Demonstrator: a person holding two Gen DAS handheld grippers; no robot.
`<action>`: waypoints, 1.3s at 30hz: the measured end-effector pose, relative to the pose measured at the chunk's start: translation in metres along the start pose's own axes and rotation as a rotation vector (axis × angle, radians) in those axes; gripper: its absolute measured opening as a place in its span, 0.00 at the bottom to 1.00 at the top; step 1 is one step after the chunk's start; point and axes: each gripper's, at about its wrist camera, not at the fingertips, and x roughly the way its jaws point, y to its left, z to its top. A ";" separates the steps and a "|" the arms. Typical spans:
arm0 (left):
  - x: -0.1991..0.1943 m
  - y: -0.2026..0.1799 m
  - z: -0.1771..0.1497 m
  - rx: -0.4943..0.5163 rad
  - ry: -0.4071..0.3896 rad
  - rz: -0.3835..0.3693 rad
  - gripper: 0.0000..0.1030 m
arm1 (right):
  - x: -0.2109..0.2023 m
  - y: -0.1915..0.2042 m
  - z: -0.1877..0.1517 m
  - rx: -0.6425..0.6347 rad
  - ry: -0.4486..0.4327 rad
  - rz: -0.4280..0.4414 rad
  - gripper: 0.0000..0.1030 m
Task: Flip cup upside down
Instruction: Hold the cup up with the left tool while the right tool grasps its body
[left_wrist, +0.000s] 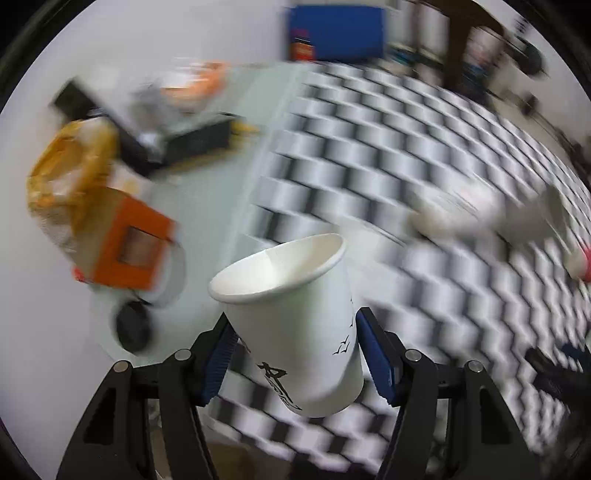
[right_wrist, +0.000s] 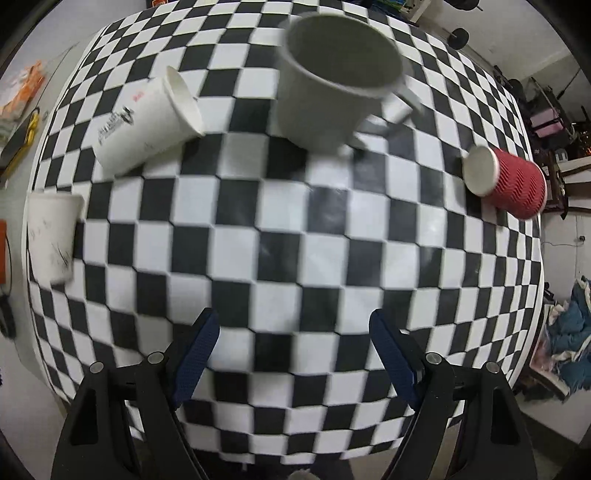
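Observation:
My left gripper (left_wrist: 295, 354) is shut on a white paper cup (left_wrist: 295, 317) with black print. The cup is lifted above the checkered table, tilted, with its open mouth pointing up and away. My right gripper (right_wrist: 293, 354) is open and empty above the checkered tablecloth (right_wrist: 295, 240). In the right wrist view a grey mug (right_wrist: 328, 85) stands upright at the far side, a white paper cup (right_wrist: 147, 122) lies on its side at the left, a red ribbed cup (right_wrist: 509, 181) lies on its side at the right, and another white cup (right_wrist: 51, 236) shows at the left edge.
In the left wrist view an orange box (left_wrist: 129, 247), a yellow bag (left_wrist: 70, 166), a black tray (left_wrist: 177, 136) and a blue box (left_wrist: 336, 33) sit on the white surface left of the table. That view is motion-blurred. Clutter stands beyond the table's right edge (right_wrist: 535, 258).

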 end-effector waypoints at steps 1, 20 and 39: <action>0.002 -0.024 0.001 0.030 0.022 -0.031 0.59 | 0.002 -0.011 -0.007 0.003 -0.001 0.005 0.85; 0.073 -0.267 -0.040 0.336 0.197 -0.130 0.66 | 0.053 -0.204 -0.077 0.232 0.075 -0.063 0.85; -0.005 -0.203 0.030 0.201 0.073 -0.304 1.00 | 0.015 -0.200 -0.077 0.238 0.023 -0.014 0.85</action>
